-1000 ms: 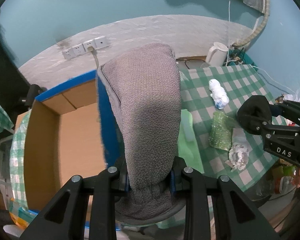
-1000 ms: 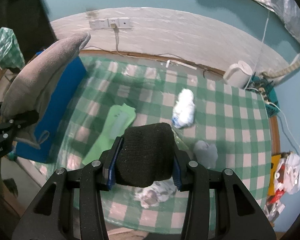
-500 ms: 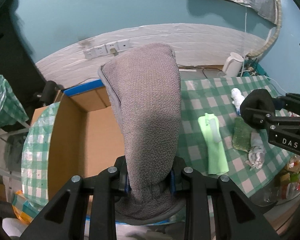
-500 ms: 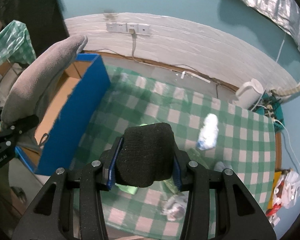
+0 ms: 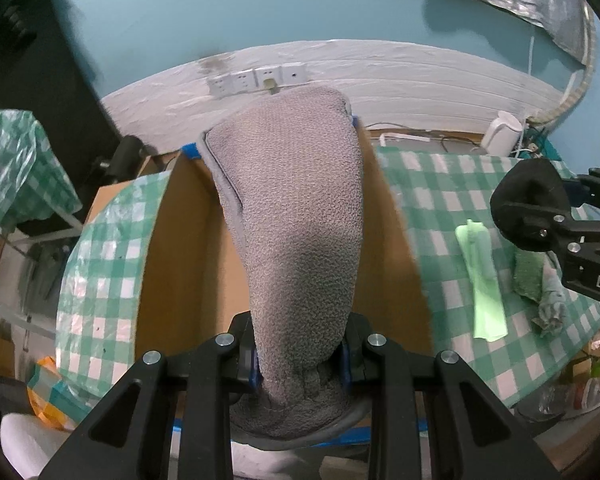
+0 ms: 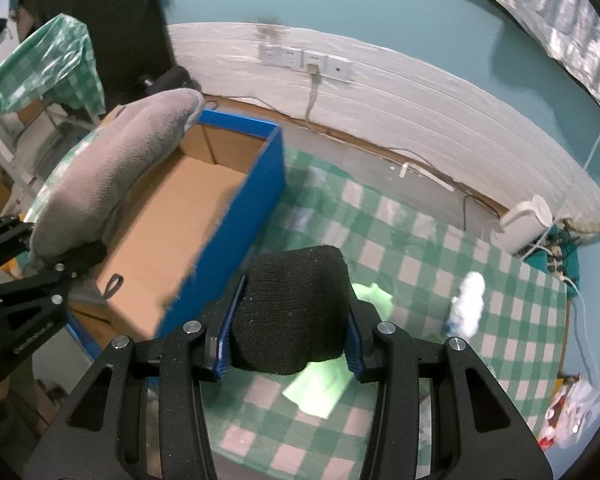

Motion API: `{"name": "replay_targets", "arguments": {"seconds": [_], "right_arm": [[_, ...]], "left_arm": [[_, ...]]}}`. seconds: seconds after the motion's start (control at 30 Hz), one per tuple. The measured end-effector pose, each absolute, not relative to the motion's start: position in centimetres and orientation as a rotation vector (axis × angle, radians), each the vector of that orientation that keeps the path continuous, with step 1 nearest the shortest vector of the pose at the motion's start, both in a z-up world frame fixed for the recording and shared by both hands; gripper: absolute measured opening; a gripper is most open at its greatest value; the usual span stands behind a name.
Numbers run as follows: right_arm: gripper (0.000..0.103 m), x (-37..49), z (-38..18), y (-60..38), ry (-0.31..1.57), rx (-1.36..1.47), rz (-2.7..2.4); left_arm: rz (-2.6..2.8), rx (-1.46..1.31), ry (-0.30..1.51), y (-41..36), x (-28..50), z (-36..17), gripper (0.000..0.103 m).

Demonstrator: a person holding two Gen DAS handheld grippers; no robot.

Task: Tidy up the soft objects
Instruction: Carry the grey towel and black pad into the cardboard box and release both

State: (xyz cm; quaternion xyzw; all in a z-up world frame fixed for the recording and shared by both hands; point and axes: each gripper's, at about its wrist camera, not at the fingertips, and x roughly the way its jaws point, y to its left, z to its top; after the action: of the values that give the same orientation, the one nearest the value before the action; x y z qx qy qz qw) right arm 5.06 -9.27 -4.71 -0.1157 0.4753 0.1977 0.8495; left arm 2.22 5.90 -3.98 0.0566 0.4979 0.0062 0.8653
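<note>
My left gripper [image 5: 299,364] is shut on a grey fleece slipper [image 5: 296,232] and holds it above the open cardboard box [image 5: 188,264] with blue outer walls. From the right wrist view the slipper [image 6: 112,176] hangs over the box's [image 6: 244,216] left side. My right gripper [image 6: 292,340] is shut on a black knitted cloth [image 6: 294,312], above the checked table just right of the box. It shows at the right of the left wrist view [image 5: 532,208].
On the green checked tablecloth [image 6: 420,256] lie a light green cloth [image 5: 484,280], a dark green sponge cloth [image 5: 530,276], a grey rag [image 5: 550,308] and a white bundle [image 6: 468,304]. A white kettle [image 6: 526,228] and wall sockets [image 6: 304,60] stand behind.
Both grippers have moved left with their loads. The slipper is now over the middle of the box, and the black cloth has come close to the box's blue wall.
</note>
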Motion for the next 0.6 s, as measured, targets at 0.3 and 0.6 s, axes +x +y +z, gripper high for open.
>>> {"name": "replay_targets", "arguments": {"seconds": [0.3,0.6], "right_arm": [[0.043,5.6,-5.4,-4.1,1.017,-0.284,0.485],[0.043,5.7,-7.0,-0.1,1.056,-0.323,0.548]], "left_arm": [[0.065,0.089,1.076,9.6,2.2,-5.6,0.028],[0.089,0.083,1.118,11.4,2.6,-7.1,0.03]]}}
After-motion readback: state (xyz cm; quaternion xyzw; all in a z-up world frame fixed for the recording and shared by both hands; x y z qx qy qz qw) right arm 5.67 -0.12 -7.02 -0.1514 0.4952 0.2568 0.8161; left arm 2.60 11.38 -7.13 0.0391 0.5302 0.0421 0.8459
